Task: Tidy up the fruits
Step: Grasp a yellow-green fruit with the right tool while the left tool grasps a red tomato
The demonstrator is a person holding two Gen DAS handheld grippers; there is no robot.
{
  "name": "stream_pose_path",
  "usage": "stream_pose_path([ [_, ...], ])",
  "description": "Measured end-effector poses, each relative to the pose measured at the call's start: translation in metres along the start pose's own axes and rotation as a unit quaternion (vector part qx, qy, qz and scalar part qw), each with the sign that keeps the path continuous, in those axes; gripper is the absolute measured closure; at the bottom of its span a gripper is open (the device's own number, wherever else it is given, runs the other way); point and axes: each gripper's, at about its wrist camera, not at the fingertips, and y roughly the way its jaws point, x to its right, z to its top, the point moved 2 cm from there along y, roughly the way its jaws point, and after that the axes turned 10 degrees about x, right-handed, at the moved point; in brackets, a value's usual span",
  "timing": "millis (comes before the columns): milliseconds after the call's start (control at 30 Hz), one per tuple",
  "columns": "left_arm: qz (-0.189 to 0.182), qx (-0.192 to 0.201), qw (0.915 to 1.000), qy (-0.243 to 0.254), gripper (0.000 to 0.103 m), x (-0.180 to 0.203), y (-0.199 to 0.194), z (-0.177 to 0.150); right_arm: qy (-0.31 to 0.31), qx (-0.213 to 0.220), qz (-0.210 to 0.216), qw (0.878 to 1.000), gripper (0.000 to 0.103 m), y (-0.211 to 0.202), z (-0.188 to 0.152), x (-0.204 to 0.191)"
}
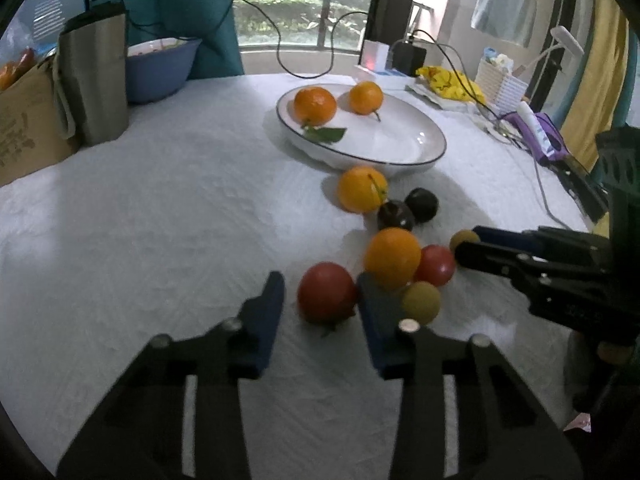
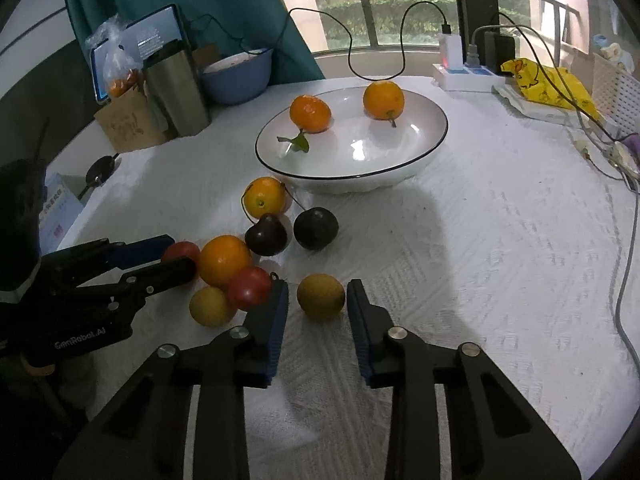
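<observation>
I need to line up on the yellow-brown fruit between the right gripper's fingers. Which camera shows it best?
The right wrist view: the yellow-brown fruit sits whole and unblocked between the open right gripper. In the left wrist view, only a sliver shows behind that gripper's fingertips.

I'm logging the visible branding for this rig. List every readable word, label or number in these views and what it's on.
"GenRobot.AI": white print on the body of the left gripper, seen from the right wrist view; the first letters are soft.
Tablet screen: lines of text, too small to read.
Cardboard box: printed marks, blurred.
White booklet at the table edge: print too small to read.
</observation>
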Motion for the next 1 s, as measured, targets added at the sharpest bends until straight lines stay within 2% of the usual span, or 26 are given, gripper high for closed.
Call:
stream_pose_path([
  [400, -0.009, 0.01, 0.9999, -0.004, 0.072, 0.0, -0.006, 0.009, -0.007, 0.0, 0.004, 1.0, 0.076, 0.002, 0.003, -0.001],
  [1000, -0.026, 0.051, 0.9984, 0.006, 0.072, 0.003, -0.002, 0.054, -0.012, 0.043, -0.004, 0.999, 0.076, -0.008, 0.048, 0.012],
])
